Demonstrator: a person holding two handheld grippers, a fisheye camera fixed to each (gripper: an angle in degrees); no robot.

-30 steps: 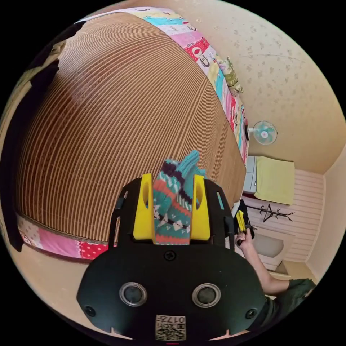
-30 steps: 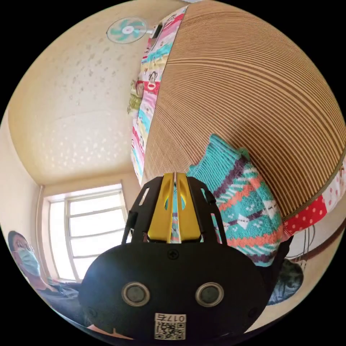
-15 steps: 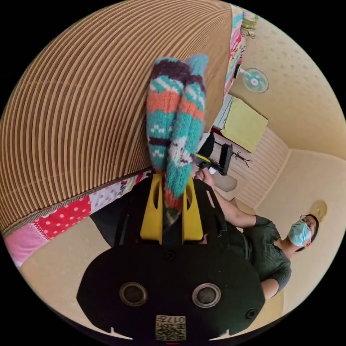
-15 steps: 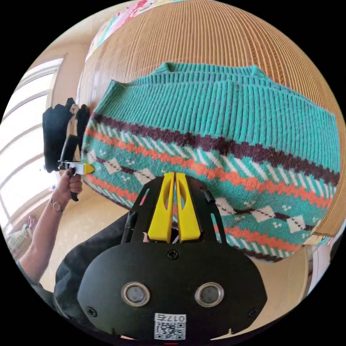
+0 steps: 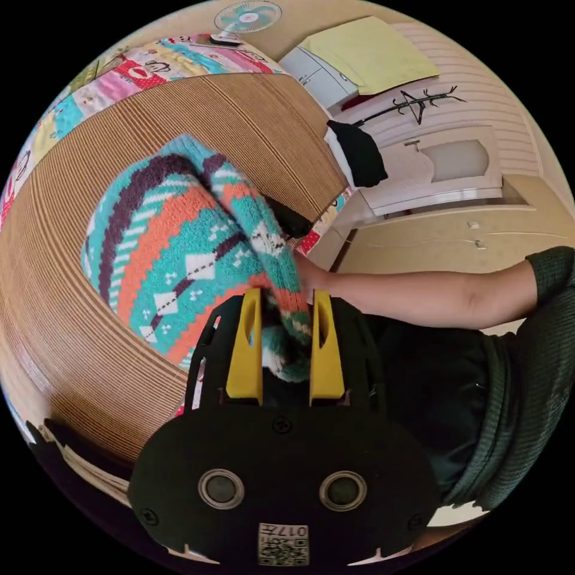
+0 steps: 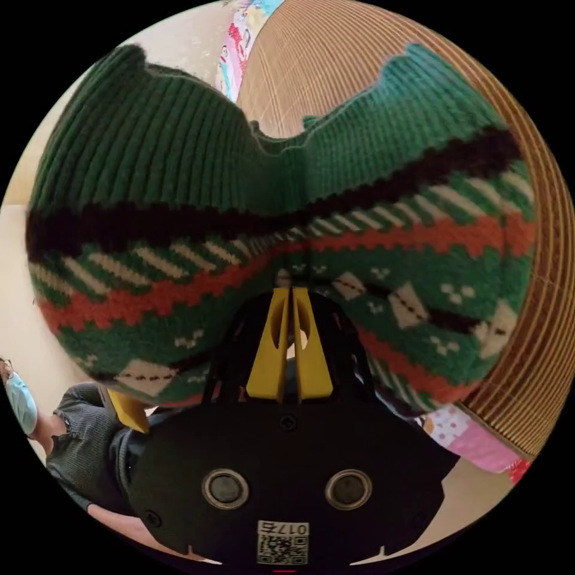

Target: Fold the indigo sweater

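The left tongs (image 5: 286, 350) pinch a bunched fold of the sweater (image 5: 179, 251) above the striped mat (image 5: 72, 335); a bare forearm (image 5: 419, 293) reaches across behind. The right tongs (image 6: 290, 347), nearly closed, grip the sweater's hanging patterned edge.

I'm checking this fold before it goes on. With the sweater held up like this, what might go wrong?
The left tongs pinch only a bunched edge of the sweater, so it may slip out. In the right gripper view the sweater sags between the grips above the mat, so it may land creased.
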